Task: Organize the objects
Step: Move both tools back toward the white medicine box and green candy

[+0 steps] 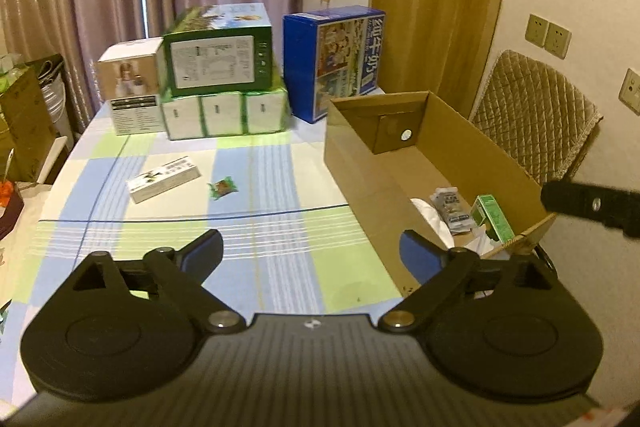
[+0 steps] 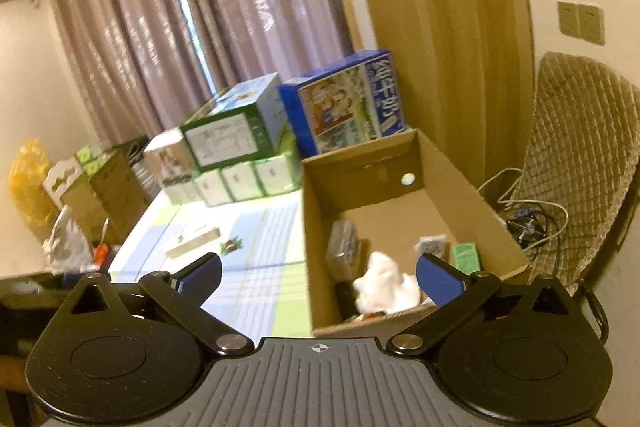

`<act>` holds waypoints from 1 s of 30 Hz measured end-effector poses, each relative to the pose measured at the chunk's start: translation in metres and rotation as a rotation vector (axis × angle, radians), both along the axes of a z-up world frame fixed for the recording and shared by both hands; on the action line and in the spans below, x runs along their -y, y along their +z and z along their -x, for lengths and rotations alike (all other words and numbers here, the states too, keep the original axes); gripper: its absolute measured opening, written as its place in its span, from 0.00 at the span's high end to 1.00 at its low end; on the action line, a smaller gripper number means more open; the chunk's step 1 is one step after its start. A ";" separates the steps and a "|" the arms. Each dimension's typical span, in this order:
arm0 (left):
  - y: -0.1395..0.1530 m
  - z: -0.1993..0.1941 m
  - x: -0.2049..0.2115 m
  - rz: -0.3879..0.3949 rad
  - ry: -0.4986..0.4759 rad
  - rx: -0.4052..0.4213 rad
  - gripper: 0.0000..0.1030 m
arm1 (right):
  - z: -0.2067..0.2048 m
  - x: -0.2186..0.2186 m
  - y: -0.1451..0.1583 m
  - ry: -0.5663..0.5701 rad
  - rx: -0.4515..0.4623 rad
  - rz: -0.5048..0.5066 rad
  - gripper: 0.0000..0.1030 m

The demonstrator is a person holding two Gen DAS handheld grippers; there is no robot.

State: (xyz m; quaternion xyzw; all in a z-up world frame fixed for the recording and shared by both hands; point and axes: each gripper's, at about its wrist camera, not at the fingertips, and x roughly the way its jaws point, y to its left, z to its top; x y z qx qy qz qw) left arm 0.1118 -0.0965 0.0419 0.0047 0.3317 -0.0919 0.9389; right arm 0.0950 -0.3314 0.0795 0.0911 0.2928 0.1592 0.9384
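Left gripper (image 1: 311, 253) spread, empty, above the checked worktop (image 1: 276, 259); long white carton (image 1: 163, 179) and green sweet wrapper (image 1: 223, 187) lie sharp there. Right gripper (image 2: 319, 277) spread, empty; its view alone shows the crumpled white cloth (image 2: 386, 285) whole inside the open brown cardboard box (image 2: 472, 195).

The cardboard box (image 2: 460, 187) wall hides a dark item's (image 2: 346, 297) lower part; the print is blurred.
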 end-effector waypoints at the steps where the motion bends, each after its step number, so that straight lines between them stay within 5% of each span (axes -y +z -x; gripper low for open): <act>1: 0.001 0.003 -0.004 0.004 0.007 0.004 0.08 | 0.004 -0.004 0.000 0.008 -0.001 0.001 0.02; 7: 0.009 0.018 -0.028 0.011 0.042 0.023 0.01 | 0.016 -0.022 0.002 0.021 -0.003 -0.025 0.02; 30: -0.004 0.028 -0.111 0.006 0.172 0.015 0.01 | 0.009 -0.100 -0.009 0.172 -0.008 0.019 0.02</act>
